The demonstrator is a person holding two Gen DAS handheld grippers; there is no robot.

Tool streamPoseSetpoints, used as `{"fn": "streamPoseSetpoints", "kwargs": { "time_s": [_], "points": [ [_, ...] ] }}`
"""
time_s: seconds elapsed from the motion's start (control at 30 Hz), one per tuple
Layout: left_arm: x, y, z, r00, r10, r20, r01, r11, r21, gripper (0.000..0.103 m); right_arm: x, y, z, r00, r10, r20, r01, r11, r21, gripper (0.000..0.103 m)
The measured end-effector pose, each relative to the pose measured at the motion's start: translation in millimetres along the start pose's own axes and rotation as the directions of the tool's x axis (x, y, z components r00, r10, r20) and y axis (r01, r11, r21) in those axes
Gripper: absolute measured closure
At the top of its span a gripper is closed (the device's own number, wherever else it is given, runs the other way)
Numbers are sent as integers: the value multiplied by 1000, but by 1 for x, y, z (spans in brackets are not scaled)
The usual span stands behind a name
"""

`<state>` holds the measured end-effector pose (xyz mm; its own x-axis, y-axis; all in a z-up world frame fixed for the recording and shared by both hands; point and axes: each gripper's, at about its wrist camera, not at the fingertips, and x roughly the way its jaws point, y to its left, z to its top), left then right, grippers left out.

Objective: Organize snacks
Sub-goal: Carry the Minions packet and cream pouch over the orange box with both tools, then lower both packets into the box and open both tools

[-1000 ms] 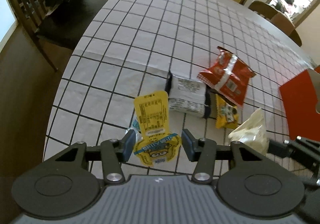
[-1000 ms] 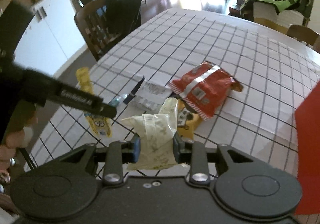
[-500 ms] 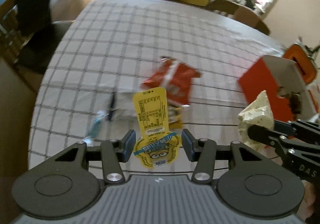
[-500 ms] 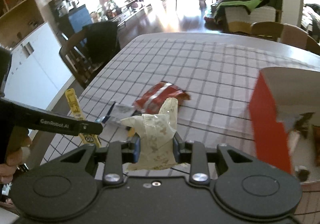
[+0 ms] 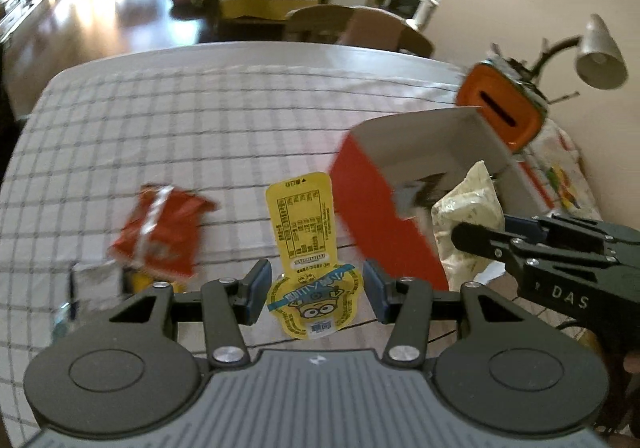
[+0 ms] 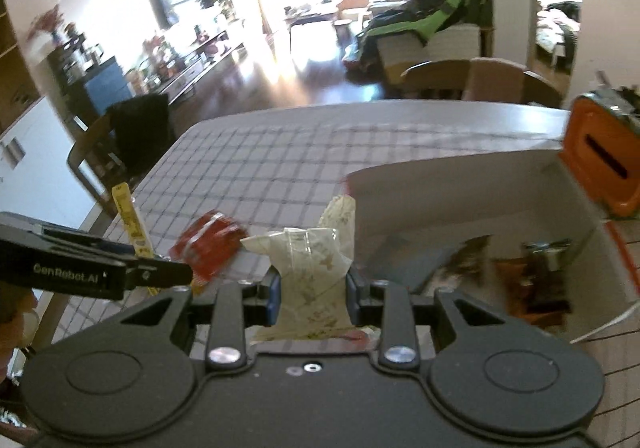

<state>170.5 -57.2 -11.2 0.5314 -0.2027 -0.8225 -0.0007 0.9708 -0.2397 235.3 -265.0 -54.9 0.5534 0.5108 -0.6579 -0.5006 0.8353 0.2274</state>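
Observation:
My left gripper is shut on a yellow cartoon jelly pouch, held off the checked tablecloth. To its right, my right gripper is shut on a crumpled pale snack packet, which hangs at the open top of a red box with white inner walls. The right wrist view shows blurred snacks inside that box. A red snack bag lies on the cloth left of the box. The left gripper and its pouch show at the left of the right wrist view.
A white pack and a small yellow pack lie at the near left of the table. An orange container and a desk lamp stand behind the box. Chairs stand at the far side and at the left.
Both grippers have risen and swung right, away from the snack pile and up to the red box. Each keeps its packet in the same hold.

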Motion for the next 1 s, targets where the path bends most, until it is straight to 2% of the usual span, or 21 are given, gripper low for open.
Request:
{"fn": "streamPoseSetpoints", "kwargs": {
  "time_s": [0.27, 0.47, 0.63, 0.9, 1.0],
  "points": [
    [27, -65, 27, 998, -55, -18, 56, 996, 69, 53, -11, -59, 1, 996, -84, 5, 84, 996, 29, 73],
    [50, -104, 40, 997, -55, -46, 60, 991, 119, 53, -6, -93, -8, 993, -109, -40, 110, 994, 25, 73],
    [79, -115, 50, 994, -47, -102, 59, 992, 115, 53, 9, -104, -9, 990, -108, -93, 108, 994, -2, 73],
    [129, -121, 63, 982, 17, -190, 2, 995, 102, 53, 37, -108, -11, 977, -92, -192, 80, 994, -68, 73],
    [143, -127, 65, 977, 41, -207, -13, 991, 133, 53, 47, -107, -12, 971, -80, -225, 62, 994, -88, 73]
  ]
}}
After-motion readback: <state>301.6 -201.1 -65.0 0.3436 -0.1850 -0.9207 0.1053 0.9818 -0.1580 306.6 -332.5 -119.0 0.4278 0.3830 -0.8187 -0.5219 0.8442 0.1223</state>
